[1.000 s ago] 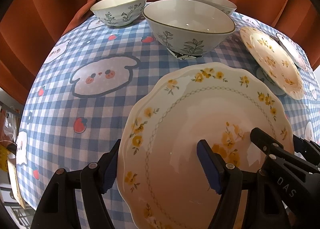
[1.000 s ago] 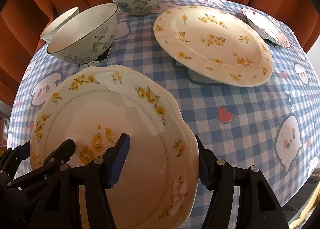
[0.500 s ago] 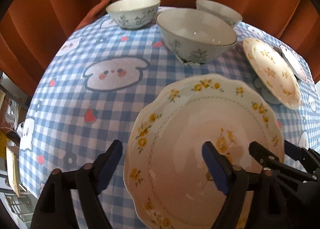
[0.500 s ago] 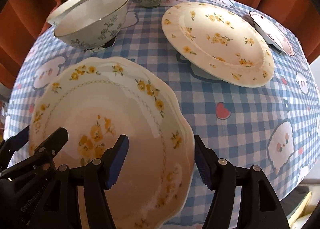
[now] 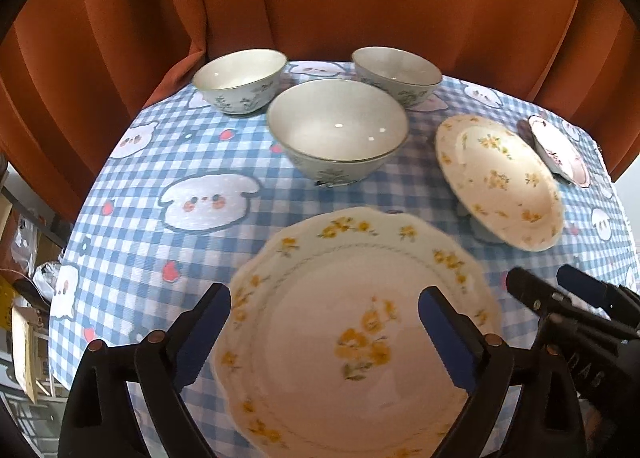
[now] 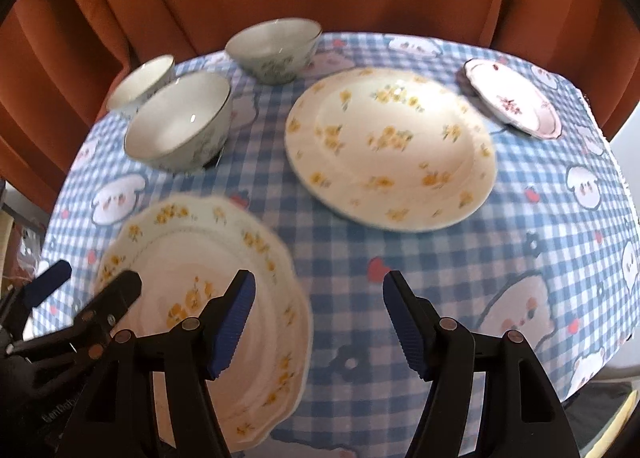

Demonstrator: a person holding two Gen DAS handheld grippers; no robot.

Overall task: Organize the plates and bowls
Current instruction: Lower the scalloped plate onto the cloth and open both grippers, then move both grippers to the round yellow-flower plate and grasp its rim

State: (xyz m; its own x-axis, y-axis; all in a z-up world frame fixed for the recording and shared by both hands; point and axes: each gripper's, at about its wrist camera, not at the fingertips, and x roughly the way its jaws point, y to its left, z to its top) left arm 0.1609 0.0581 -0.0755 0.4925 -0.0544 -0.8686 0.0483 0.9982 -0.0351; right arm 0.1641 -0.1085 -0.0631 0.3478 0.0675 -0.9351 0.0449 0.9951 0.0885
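Scalloped plate flat on checked tablecloth, below both claws, untouched. Left gripper jaws just widened, gaping, straddling plate's left rim. Right gripper parted, empty, above plate's right edge.

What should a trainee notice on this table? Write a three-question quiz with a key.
1. How many bowls stand on the checked tablecloth?
2. True or false: the small pink-flowered plate is stacked on the round yellow-flowered plate.
3. Which plate lies nearest the camera in both views? A) round yellow-flowered plate B) scalloped yellow-flowered plate C) small pink-flowered plate

Key: 1) three. 2) false, they lie side by side. 3) B.
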